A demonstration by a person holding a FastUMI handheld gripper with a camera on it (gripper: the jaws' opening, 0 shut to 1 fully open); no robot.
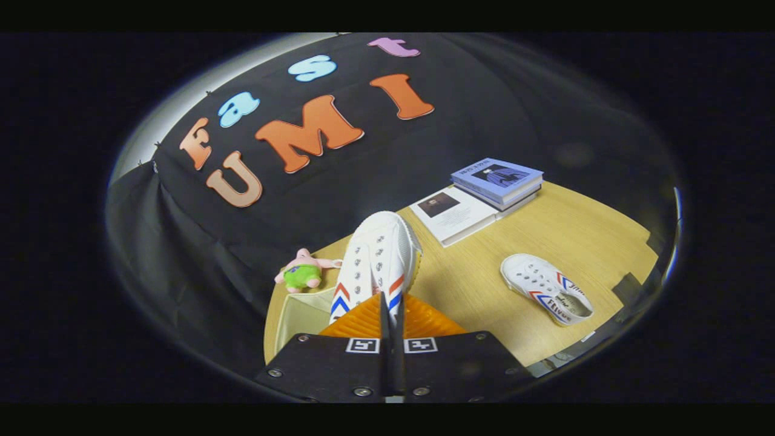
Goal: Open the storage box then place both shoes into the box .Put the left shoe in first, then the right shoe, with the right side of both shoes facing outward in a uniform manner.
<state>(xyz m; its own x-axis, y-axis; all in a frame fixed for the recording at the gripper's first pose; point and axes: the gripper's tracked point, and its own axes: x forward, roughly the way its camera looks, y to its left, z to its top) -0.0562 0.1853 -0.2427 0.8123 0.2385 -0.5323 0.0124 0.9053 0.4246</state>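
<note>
A light wooden table (pixel 581 242) with a smooth pale-yellow top fills the lower part of the scene — its far edge runs against a black cloth wall (pixel 484 115) that hangs in soft folds, draping down loosely past the table's left corner. Above the cloth's upper left edge a strip of pale grey-white wall (pixel 200 91) shows, brightly lit. Light falls evenly on the tabletop — mild shadows, a faint sheen on the wood. At the table's near right edge, dark fittings (pixel 629 284) sit against the rim, too small to tell apart.
</note>
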